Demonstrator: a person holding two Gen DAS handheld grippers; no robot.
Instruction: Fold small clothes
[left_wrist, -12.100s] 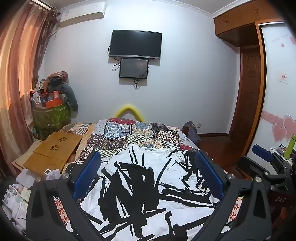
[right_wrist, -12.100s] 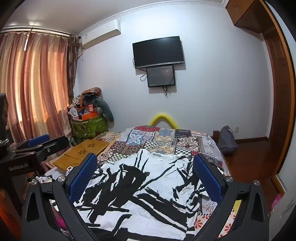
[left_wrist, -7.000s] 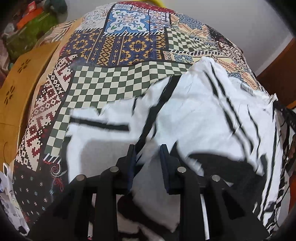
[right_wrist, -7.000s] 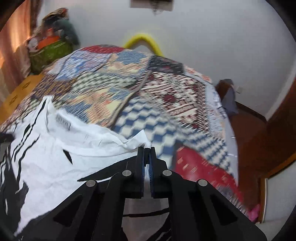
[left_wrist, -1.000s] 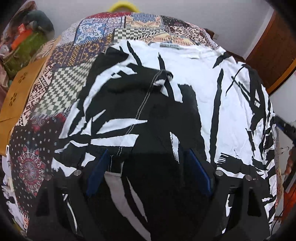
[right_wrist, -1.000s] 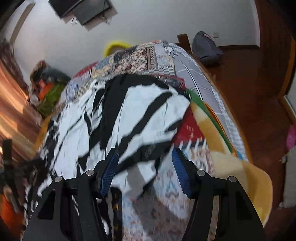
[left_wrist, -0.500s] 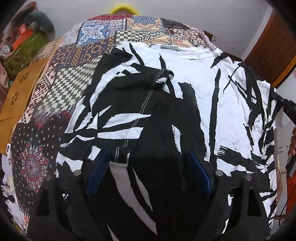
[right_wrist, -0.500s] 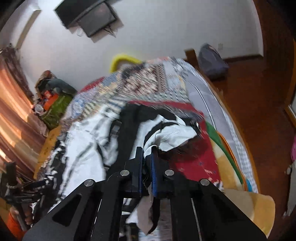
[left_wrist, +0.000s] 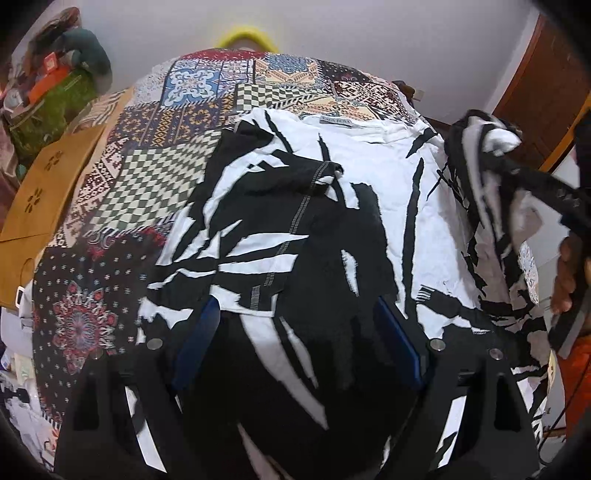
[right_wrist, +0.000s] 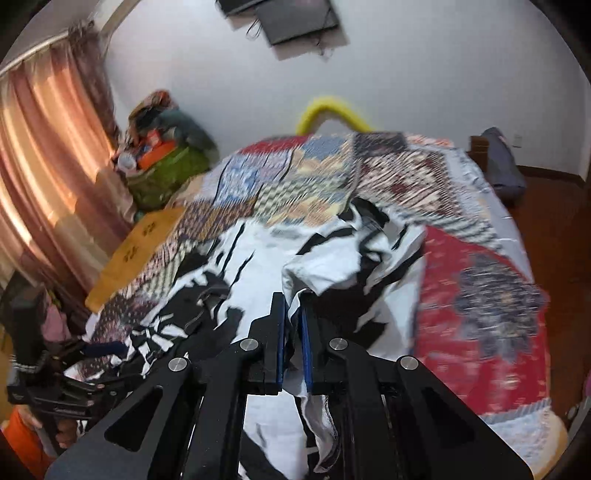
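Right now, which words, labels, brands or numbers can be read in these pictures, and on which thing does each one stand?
No text can be read for certain.
Neck label of the black and white shirt: printed letters, too small to read.
Left tool body, seen in the right wrist view: faint marking, too blurred to read.
Wall screens: dark, no text.
Patterned bed cover: only patterns, no words.

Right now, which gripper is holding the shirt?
The right gripper: its jaws pinch a lifted fold of the shirt. The left gripper hangs open above it.
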